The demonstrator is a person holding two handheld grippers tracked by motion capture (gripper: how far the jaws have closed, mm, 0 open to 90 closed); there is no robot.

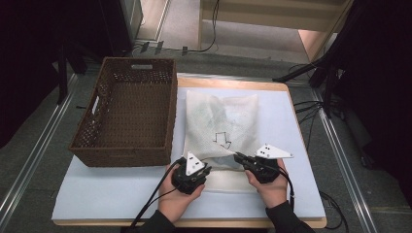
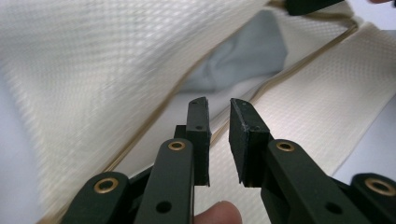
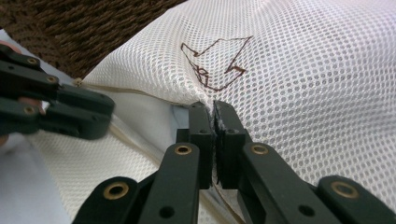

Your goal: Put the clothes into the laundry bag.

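Observation:
A white mesh bag (image 1: 221,121) with a brown arrow drawing (image 3: 217,63) lies on the padded table. Its open zippered mouth faces the person. My right gripper (image 1: 236,156) (image 3: 208,106) is shut on the upper edge of that mouth and lifts it slightly. My left gripper (image 1: 208,167) (image 2: 218,105) hovers at the mouth's left end, jaws a little apart, with nothing between them. Inside the bag (image 2: 93,56) a grey-blue cloth (image 2: 247,60) shows through the opening. The left gripper (image 3: 105,116) also appears at the left of the right gripper view.
A dark brown wicker basket (image 1: 121,155) (image 3: 93,28) stands left of the bag, close to its left edge. A pale blue mat (image 1: 121,189) covers the table. Cables trail from both grippers toward the front edge.

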